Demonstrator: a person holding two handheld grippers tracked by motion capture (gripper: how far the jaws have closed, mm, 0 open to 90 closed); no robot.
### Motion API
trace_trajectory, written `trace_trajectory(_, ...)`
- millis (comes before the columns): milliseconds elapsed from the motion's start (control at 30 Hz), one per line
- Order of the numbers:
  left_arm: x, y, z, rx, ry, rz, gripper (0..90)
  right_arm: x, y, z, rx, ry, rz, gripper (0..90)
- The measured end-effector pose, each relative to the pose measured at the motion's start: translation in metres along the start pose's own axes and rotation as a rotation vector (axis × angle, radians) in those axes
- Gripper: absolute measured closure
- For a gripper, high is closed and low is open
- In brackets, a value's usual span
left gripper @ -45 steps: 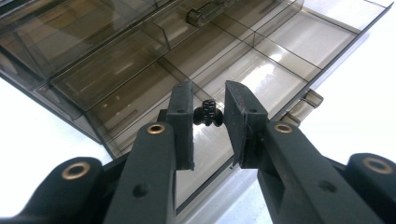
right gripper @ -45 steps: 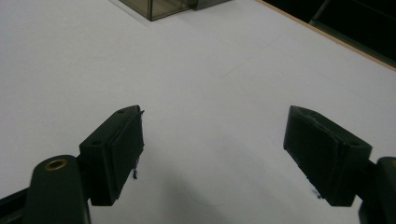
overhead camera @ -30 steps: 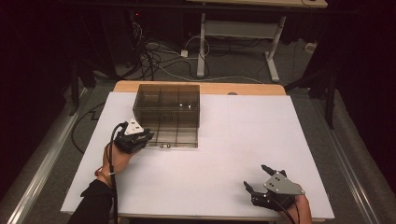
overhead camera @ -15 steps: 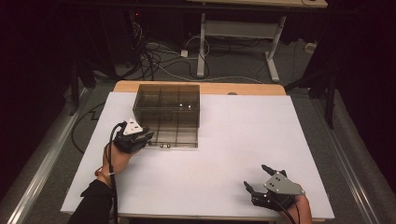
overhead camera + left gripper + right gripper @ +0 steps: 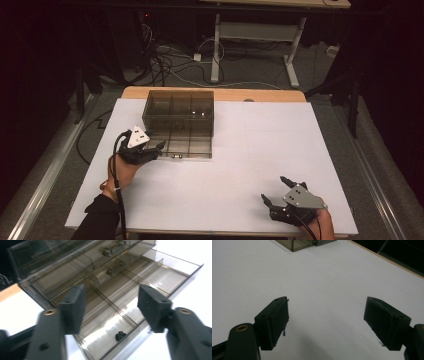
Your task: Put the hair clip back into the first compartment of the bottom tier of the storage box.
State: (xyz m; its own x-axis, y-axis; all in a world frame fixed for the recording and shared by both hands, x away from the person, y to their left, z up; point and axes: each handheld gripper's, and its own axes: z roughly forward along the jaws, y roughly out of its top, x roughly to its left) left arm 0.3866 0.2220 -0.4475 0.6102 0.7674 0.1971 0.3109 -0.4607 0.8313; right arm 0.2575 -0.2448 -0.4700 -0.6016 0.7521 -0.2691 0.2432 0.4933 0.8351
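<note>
Left hand-held gripper [image 5: 156, 148] sat at centre left of the high view, jaws just opened, gaping, holding nothing. Below them, a small black screw [image 5: 120, 335] lay in the pulled-out drawer [image 5: 130, 292] of the smoky plastic organizer box [image 5: 178, 111]: light, hard, likely to roll; best pinched across its head. Thin dividers crowded the approach; the drawer looked brittle and slippery. Lower right, right hand-held gripper [image 5: 276, 197] rested wide apart and empty on the white desk [image 5: 260, 145].

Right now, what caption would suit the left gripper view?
Open left hand-held gripper poised over a smoky clear drawer, where a small black part lies.
</note>
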Motion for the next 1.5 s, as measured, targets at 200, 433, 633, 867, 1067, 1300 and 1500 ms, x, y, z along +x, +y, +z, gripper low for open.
trace_trajectory(200,-0.003,0.001,-0.005,-0.04,0.069,0.027,16.4,0.0,0.0,-0.001,-0.002,0.0,0.003,20.4)
trace_trajectory(433,-0.004,0.0,-0.015,-0.079,0.08,0.045,14.0,-0.001,0.0,-0.001,-0.005,-0.002,0.005,20.4)
trace_trajectory(633,-0.005,0.0,-0.017,-0.1,0.072,0.036,14.0,-0.001,0.0,-0.002,-0.006,-0.002,0.006,20.4)
trace_trajectory(867,-0.01,0.002,-0.019,-0.109,0.042,0.032,14.1,-0.001,0.0,-0.002,-0.006,-0.002,0.007,20.4)
trace_trajectory(1067,-0.019,0.006,-0.02,-0.096,0.02,0.043,14.4,-0.002,0.0,-0.002,-0.007,-0.007,0.008,20.4)
trace_trajectory(1300,-0.029,0.01,-0.023,-0.111,-0.001,0.067,14.4,-0.002,0.0,-0.002,-0.006,-0.008,0.007,20.4)
trace_trajectory(1500,-0.037,0.014,-0.026,-0.134,-0.021,0.081,14.4,-0.001,0.0,-0.001,-0.005,-0.008,0.003,20.4)
